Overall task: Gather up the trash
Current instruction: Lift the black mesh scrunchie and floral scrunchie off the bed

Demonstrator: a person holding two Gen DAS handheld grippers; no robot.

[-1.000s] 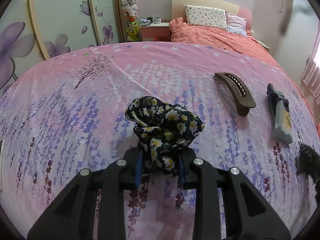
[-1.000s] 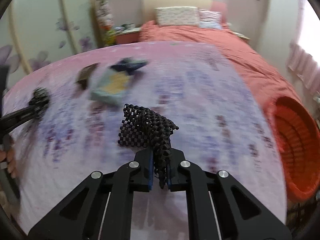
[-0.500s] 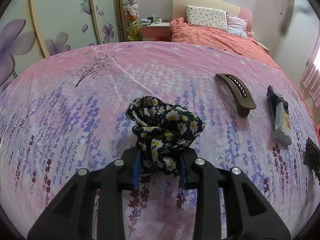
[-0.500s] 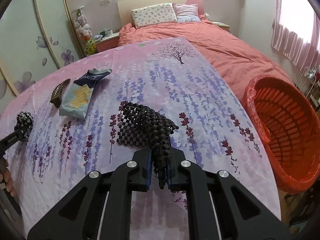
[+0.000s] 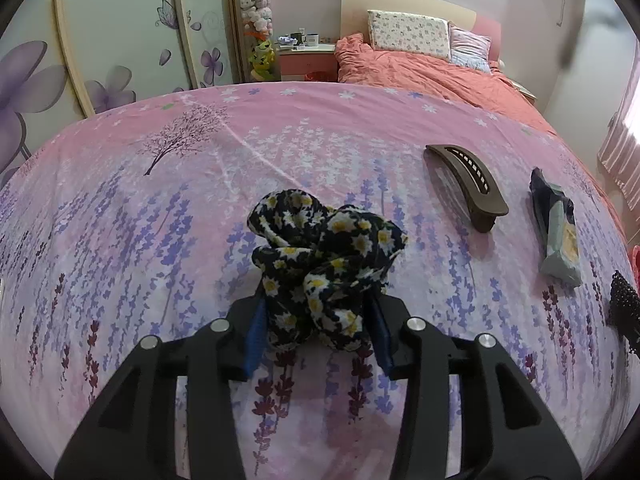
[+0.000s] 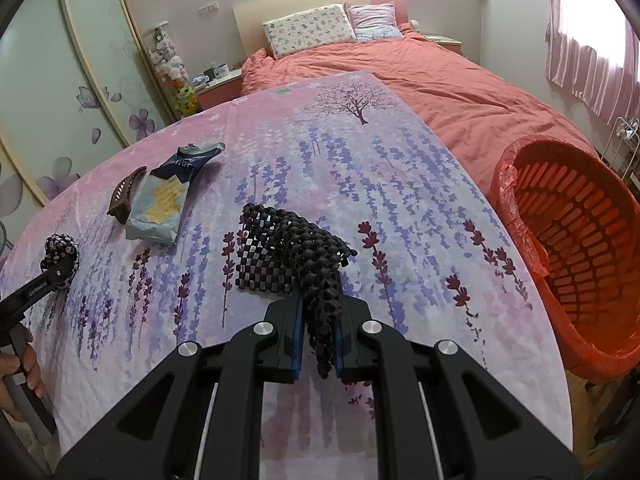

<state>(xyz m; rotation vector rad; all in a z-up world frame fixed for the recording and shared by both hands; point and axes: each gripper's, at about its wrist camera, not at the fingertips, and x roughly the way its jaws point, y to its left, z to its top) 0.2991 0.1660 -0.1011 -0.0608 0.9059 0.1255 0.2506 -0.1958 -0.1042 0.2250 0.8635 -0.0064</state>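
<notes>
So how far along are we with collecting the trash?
Done: nothing shows in the part of the red slatted basket in view.

In hand: the left gripper clamps a dark daisy-print fabric scrunchie; the right gripper clamps a black woven mesh piece.

Left: the crumpled pale-blue snack wrapper and the brown curved hair clip lie on the pink floral cloth.

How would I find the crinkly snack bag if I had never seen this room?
Look at the big table under the pink cloth with purple flowers, at its far left part. The snack bag lies flat there, right beside a brown hair clip. It is the only shiny packet: pale blue with yellow crackers pictured on it and a dark blue torn top.
</notes>
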